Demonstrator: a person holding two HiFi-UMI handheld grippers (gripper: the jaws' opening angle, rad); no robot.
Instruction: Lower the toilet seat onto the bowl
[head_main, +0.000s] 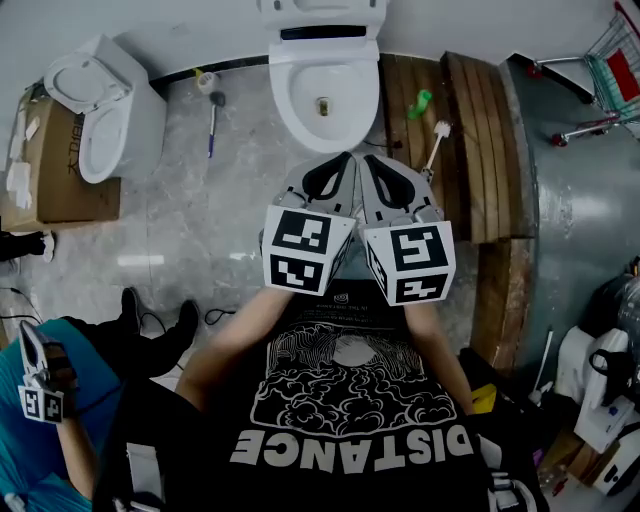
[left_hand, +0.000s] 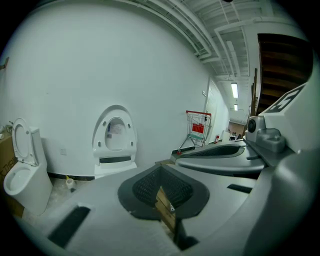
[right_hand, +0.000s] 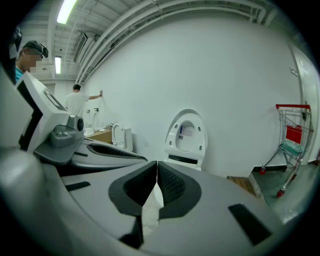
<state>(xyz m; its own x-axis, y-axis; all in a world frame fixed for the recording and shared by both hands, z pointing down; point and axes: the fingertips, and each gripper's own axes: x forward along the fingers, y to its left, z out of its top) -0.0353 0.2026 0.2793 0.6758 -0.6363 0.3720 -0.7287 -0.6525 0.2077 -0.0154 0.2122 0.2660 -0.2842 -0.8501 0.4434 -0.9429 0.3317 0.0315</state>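
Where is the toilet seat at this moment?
In the right gripper view, the toilet seat stands upright against the white wall near centre, left of the shopping cart.

Toilet seat (left_hand: 115, 134) stands upright behind bowl (head_main: 287, 88), second toilet (head_main: 95, 120) left.

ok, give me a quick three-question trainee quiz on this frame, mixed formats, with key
1. How does the toilet seat stand relative to the bowl?
2. The left tool and right tool are: A) both shut, empty; B) both open; C) shut on the seat.
3. True or false: a second toilet stands at the head view's left.
Key: 1 raised upright, not on the bowl; 2 A; 3 true.
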